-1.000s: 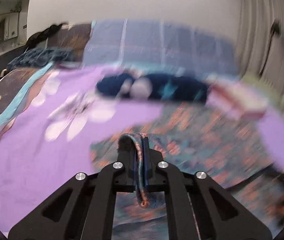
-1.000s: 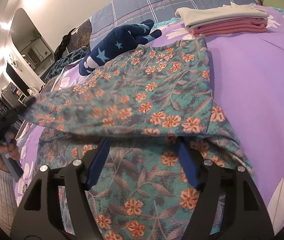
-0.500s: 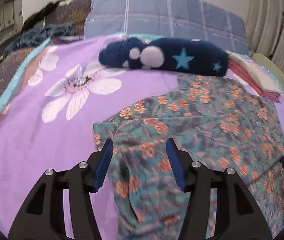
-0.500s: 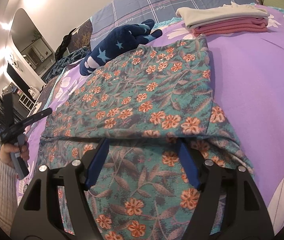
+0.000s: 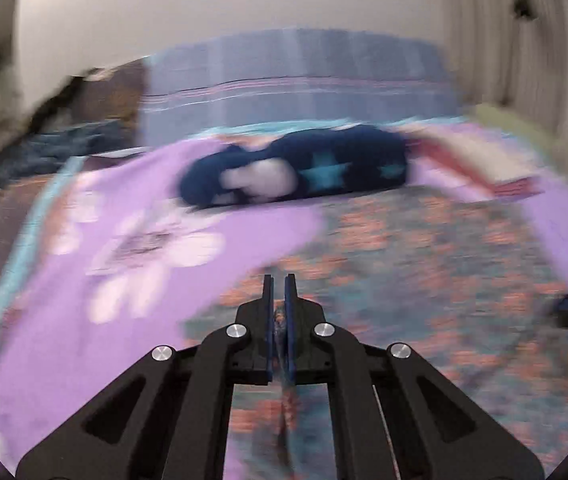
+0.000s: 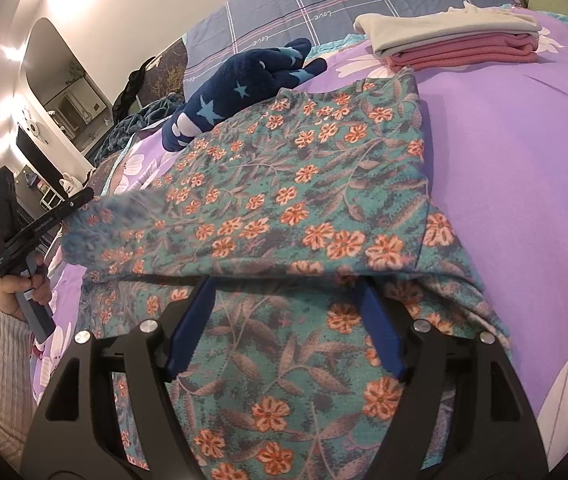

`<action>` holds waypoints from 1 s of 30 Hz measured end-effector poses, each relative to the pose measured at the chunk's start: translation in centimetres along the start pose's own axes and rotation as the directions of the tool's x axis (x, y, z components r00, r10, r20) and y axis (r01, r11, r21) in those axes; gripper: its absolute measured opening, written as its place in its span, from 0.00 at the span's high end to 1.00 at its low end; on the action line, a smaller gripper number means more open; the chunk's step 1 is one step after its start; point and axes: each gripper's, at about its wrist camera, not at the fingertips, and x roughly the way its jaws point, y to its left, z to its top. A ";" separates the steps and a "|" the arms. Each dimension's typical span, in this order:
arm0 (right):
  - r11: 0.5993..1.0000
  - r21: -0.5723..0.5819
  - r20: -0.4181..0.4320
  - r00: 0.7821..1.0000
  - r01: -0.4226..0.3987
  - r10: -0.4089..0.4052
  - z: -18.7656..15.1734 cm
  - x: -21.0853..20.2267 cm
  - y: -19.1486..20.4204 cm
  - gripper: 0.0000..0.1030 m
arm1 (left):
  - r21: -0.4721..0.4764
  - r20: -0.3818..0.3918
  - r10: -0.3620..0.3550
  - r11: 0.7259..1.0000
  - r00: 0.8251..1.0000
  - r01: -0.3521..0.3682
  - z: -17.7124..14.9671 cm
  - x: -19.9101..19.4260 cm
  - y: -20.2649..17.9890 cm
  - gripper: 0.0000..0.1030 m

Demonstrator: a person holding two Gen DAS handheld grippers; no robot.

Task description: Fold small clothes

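My left hand-held gripper [image 5: 278,280] pinches the floral garment's [image 6: 303,184] corner; my right hand-held gripper [image 6: 284,280] is opening. Two folded clothes [image 6: 455,40] lie beyond; this fold is unfinished.

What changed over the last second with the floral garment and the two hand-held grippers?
The left hand-held gripper let go of the floral garment half a second ago, then shut again on its edge, which now lifts off the bed at the garment's left side. The right hand-held gripper stayed open and still over the near part; the folded stack and the star-patterned plush did not move.
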 end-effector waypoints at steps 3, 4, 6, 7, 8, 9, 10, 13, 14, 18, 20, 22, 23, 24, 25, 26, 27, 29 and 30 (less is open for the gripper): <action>1.000 0.002 0.001 1.000 -0.002 0.002 0.0 0.0 0.0 0.28 | 0.070 -0.127 0.173 0.984 0.977 -0.166 -2.0 3.5 0.4 0.93; 1.000 0.003 0.001 1.000 -0.003 0.003 0.0 0.0 0.0 0.28 | 0.063 -0.149 0.175 0.984 0.973 -0.167 -2.5 3.9 0.6 0.93; 1.000 0.002 0.000 1.000 -0.002 0.002 0.1 0.1 0.0 0.28 | -0.011 -0.139 0.125 0.992 0.982 -0.128 -3.0 3.3 1.2 0.88; 1.000 0.001 -0.001 1.000 -0.001 0.001 0.1 0.1 0.0 0.28 | -0.031 -0.124 0.117 0.992 0.985 -0.122 -2.9 2.8 1.3 0.76; 1.000 -0.001 -0.002 1.000 -0.001 0.001 0.1 0.1 0.0 0.28 | -0.044 -0.102 0.114 0.992 0.988 -0.119 -2.7 2.1 1.3 0.66; 1.000 -0.002 -0.003 1.000 0.000 0.000 0.1 0.2 0.0 0.28 | -0.050 -0.075 0.109 0.992 0.991 -0.112 -2.5 1.3 1.1 0.64; 1.000 -0.002 -0.003 1.000 0.000 0.000 0.1 0.2 0.0 0.28 | -0.058 -0.038 0.069 0.996 0.997 -0.071 -2.1 0.2 0.7 0.63; 1.000 -0.002 -0.002 1.000 -0.001 0.001 0.1 0.1 0.1 0.27 | -0.077 -0.021 -0.062 0.995 0.998 0.061 -2.1 -1.1 -1.3 0.50; 1.000 -0.003 -0.002 1.000 0.000 0.000 0.1 0.1 0.1 0.27 | -0.064 -0.040 -0.092 0.994 0.995 0.089 -2.3 -0.6 -2.1 0.50; 0.997 -0.051 -0.019 0.998 0.059 -0.060 0.1 -0.9 1.2 0.43 | 0.071 -0.170 -0.020 0.997 0.985 0.033 -5.4 2.4 -5.7 0.48; 0.998 -0.059 -0.030 0.999 -0.023 0.021 0.5 -2.2 1.6 0.65 | 0.076 -0.163 -0.005 0.997 0.987 0.018 -5.2 2.0 -5.8 0.46; 0.998 -0.050 0.015 0.999 -0.027 0.028 1.8 -3.6 1.7 0.75 | 0.066 -0.169 -0.009 0.998 0.986 0.021 -5.4 2.4 -5.8 0.46; 0.998 -0.057 0.071 0.997 -0.002 0.006 3.1 -4.5 1.8 0.75 | 0.064 -0.169 -0.010 0.998 0.986 0.022 -5.3 2.5 -5.7 0.46; 0.997 -0.069 0.097 0.995 0.024 -0.017 3.8 -4.8 1.8 0.75 | 0.062 -0.168 -0.010 0.998 0.986 0.021 -5.3 2.4 -5.7 0.46; 0.995 -0.083 0.107 0.993 0.048 -0.038 4.5 -4.7 1.8 0.75 | 0.063 -0.165 -0.007 0.998 0.986 0.017 -5.3 2.5 -5.6 0.45; 0.993 -0.095 0.081 0.995 0.069 -0.061 5.1 -3.8 1.4 0.75 | 0.065 -0.162 -0.002 0.998 0.987 0.013 -5.3 2.6 -5.4 0.45; 0.992 -0.091 0.043 0.996 0.087 -0.084 5.2 -2.7 0.9 0.75 | 0.066 -0.160 0.003 0.998 0.987 0.008 -5.4 2.6 -5.4 0.44; 0.973 -0.083 -0.041 0.975 0.215 -0.219 4.8 0.0 -1.0 0.75 | 0.061 -0.153 0.006 0.998 0.988 0.003 -5.2 2.1 -5.3 0.43; 0.955 -0.099 -0.065 0.955 0.281 -0.288 4.0 1.5 -2.3 0.90 | 0.055 -0.148 0.001 0.998 0.989 0.007 -5.1 1.8 -5.1 0.43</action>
